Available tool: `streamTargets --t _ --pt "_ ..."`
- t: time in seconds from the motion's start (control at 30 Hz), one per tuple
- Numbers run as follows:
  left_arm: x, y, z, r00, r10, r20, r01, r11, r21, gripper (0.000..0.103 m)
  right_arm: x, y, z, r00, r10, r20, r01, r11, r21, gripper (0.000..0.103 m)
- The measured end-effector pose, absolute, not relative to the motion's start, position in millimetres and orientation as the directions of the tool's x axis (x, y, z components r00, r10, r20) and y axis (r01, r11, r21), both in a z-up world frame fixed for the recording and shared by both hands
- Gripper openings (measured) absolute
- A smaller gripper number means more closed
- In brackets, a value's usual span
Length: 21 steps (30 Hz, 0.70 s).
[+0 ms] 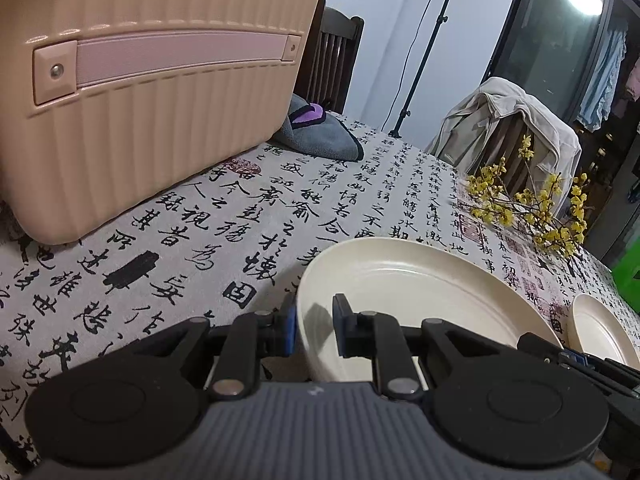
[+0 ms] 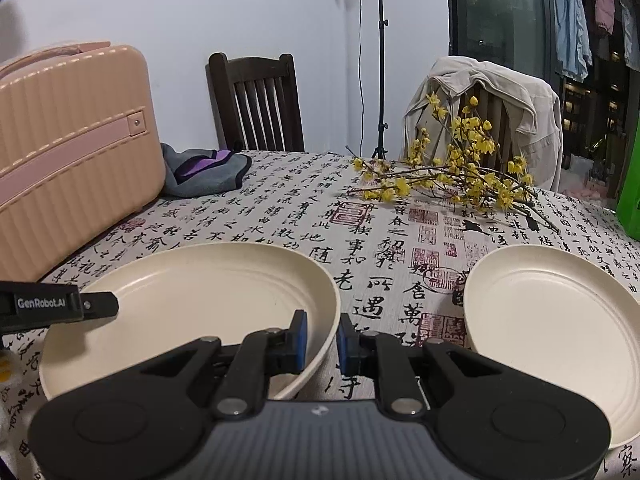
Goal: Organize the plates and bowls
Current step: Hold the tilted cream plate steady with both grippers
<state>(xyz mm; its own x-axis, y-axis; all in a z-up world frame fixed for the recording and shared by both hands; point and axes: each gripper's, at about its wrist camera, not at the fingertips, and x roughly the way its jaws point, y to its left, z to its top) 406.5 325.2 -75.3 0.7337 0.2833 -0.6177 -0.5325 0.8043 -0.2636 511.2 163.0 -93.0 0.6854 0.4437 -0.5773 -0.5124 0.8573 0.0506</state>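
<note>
My left claw (image 1: 314,330) pinching the big plate (image 1: 420,292) rim, my right claw (image 2: 322,340) pinching its other side, small plate (image 2: 560,332) beside it

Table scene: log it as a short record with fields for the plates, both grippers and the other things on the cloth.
large plate: cream, held at opposite rims by both grippers
left gripper: shut on the large plate's left rim
right gripper: shut on the large plate's right rim
small plate: cream, alone on the tablecloth, right of the large plate
pink suitcase: far left
grey cloth: beside the suitcase
yellow flower branches: lying at the back
</note>
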Motion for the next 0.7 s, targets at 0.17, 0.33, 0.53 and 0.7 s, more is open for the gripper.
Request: streamTargets --t 0.17,0.33,0.53,0.7 --pt "406.0 324.6 -74.4 0.738 0.283 -0.613 -0.529 0.806 -0.265 0.018 509.8 163.5 -92.9 0.695 0.439 -0.569 -0.509 0.860 0.042 0.015" --pt "405.2 324.2 -73.7 0.739 0.285 -0.610 -0.529 0.806 -0.266 0.018 509.6 163.2 -93.1 0.696 0.443 -0.566 -0.511 0.859 0.043 0.015" --pt "403.8 323.5 -71.3 0.746 0.286 -0.601 -0.526 0.807 -0.269 0.018 508.3 162.7 -91.7 0.701 0.447 -0.556 -0.512 0.858 0.044 0.015" --pt "399.8 323.2 -66.5 0.760 0.282 -0.586 -0.518 0.807 -0.283 0.018 507.7 161.4 -88.6 0.706 0.453 -0.545 -0.513 0.857 0.048 0.015"
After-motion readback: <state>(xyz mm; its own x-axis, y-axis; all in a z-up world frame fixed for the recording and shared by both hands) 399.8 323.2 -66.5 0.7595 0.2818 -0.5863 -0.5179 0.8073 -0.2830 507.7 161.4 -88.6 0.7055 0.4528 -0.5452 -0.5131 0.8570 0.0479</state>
